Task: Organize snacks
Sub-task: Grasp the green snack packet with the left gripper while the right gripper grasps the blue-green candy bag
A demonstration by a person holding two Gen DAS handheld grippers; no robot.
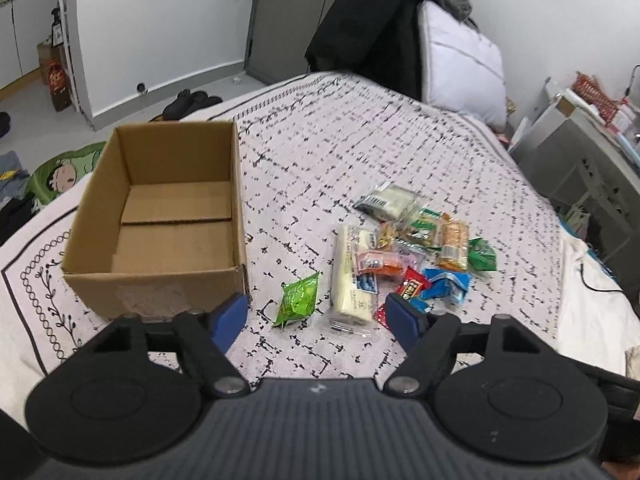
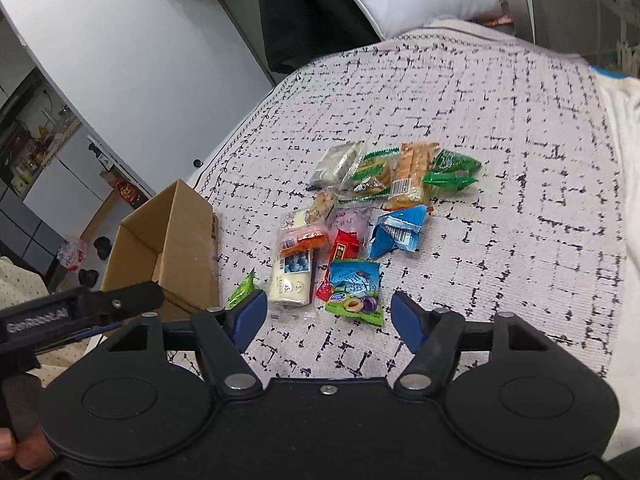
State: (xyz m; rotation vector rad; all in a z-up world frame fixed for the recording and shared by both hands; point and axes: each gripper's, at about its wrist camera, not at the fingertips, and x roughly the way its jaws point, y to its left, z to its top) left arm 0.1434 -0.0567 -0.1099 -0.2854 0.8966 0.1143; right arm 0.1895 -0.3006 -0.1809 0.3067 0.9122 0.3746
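An open, empty cardboard box (image 1: 160, 284) (image 2: 188, 240) stands on the patterned bed cover (image 1: 320, 152). To its right lies a pile of several snack packets (image 1: 416, 240) (image 2: 376, 200). A small green packet (image 1: 298, 298) (image 2: 242, 290) and a long white packet (image 1: 354, 276) (image 2: 294, 276) lie nearest the box. A blue and green plum packet (image 2: 354, 290) lies at the pile's near edge. My left gripper (image 1: 316, 312) is open above the bed, just short of the green and white packets. My right gripper (image 2: 328, 306) is open just short of the plum packet. Neither holds anything.
A white pillow (image 1: 460, 64) and a dark garment (image 1: 368, 24) sit at the bed's far end. A grey bedside cabinet (image 1: 580, 152) stands to the right. Black shoes (image 1: 192, 102) lie on the floor beyond the box. The left gripper's body (image 2: 80, 308) shows beside the box.
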